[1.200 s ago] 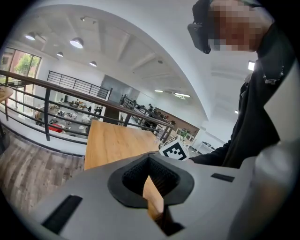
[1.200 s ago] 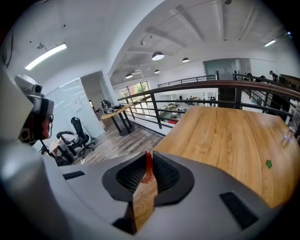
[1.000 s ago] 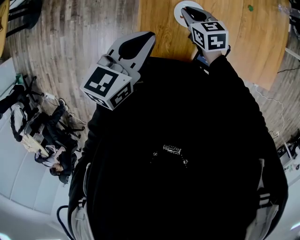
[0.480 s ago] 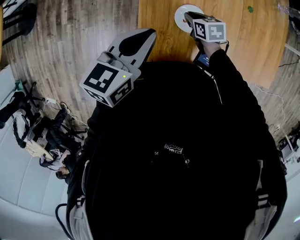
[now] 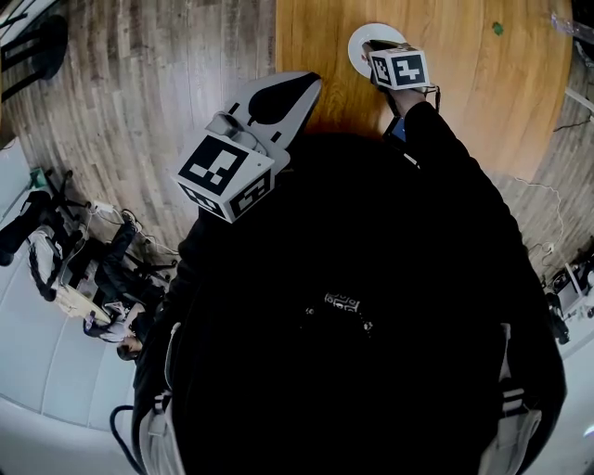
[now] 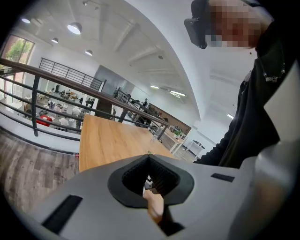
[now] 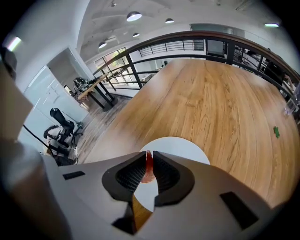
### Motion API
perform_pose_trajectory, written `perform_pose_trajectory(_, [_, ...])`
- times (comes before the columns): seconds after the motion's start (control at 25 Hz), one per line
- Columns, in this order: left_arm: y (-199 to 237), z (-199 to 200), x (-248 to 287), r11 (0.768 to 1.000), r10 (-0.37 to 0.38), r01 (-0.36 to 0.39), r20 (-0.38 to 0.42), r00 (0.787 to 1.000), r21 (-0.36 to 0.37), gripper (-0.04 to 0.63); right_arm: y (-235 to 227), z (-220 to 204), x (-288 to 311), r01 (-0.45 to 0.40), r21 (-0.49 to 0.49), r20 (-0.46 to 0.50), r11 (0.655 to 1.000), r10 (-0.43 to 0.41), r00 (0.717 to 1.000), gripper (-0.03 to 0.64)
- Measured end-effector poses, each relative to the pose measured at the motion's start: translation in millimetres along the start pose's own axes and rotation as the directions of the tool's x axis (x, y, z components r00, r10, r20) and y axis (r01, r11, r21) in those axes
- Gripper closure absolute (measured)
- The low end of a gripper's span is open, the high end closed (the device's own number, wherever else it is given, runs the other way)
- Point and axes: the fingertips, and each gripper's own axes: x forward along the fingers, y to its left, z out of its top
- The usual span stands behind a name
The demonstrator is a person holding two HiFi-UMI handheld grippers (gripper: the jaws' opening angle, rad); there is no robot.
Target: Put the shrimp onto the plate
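A white round plate [image 7: 180,146] [image 5: 366,39] lies on the wooden table near its front edge. My right gripper [image 7: 149,157] [image 5: 373,48] hangs over the plate, shut on a small orange-red shrimp [image 7: 149,168] pinched between its pads. My left gripper [image 5: 299,89] [image 6: 149,161] is held off to the left, by the table's near left corner, with its tips touching and nothing between them. In the head view the right gripper's marker cube hides the shrimp.
The wooden table [image 5: 464,83] extends to the right and away; a small green scrap [image 5: 497,16] [image 7: 276,132] lies on it far right. Wood-plank floor [image 5: 139,93] lies to the left, with cables and gear [image 5: 83,269] on it.
My right gripper has moved forward and now sits over the plate, tipped more steeply down. The left gripper drifted slightly right.
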Motion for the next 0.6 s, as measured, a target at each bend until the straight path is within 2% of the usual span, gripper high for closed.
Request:
perform_pose_trajectory(0.24, [9,-2,7,1.0,0.0,0.0,-0.007,1.0,-0.012,0.591,-10,-8,16,0.029,0.0,-0.046,1.0,-0.029,0.999,0.56])
perform_pose_trajectory(0.6, [7,0,6,1.0,-0.002,0.002,-0.001,1.0,-0.021,0.591,-16,-17,19,0.019,0.009,-0.086,1.0,-0.018,0.996,0.56])
